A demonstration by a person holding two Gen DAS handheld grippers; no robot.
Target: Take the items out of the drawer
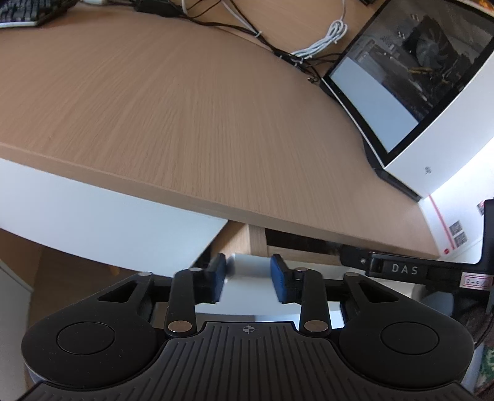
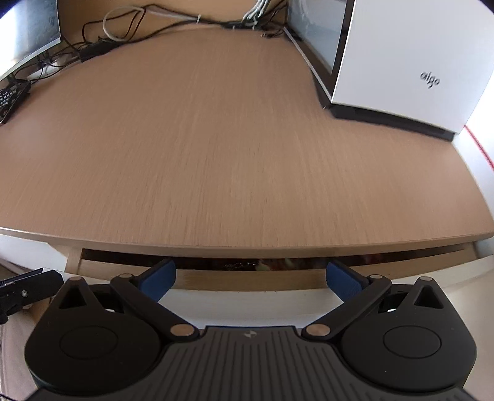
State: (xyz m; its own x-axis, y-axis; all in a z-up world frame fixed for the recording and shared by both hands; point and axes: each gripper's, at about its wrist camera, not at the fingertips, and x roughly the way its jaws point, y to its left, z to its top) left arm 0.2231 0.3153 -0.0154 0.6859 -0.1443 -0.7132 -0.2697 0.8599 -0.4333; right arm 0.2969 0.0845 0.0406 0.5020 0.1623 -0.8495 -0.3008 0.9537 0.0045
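The wooden bench (image 2: 234, 148) fills most of both views, and its top is bare in the middle. Under its front edge the drawer (image 2: 247, 277) is pulled out a little, so a dark slot shows between the bench edge and the drawer front. What lies inside the slot is too dark and blurred to name.

In the right wrist view, the right hand-held gripper (image 2: 250, 279) is in front of the drawer at 6 o'clock, with its blue pads (image 2: 158, 279) spread wide and nothing between them. Both pads are level with the drawer front; whether they touch it cannot be told.

In the left wrist view, the left hand-held gripper (image 1: 248, 282) is at 6 o'clock, below the bench edge, with its blue pads (image 1: 279, 282) set at a narrow gap. A pale grey surface shows between them, but it cannot be told if the pads grip it. Just at 3 o'clock from this gripper a black part marked DAS (image 1: 401, 268) reaches in from the right.

A white computer case (image 2: 401, 61) with a glass side stands on the bench at 1 o'clock. Cables (image 2: 173, 27) run along the far edge at 12 o'clock, and a keyboard (image 2: 10, 95) is at 10 o'clock.
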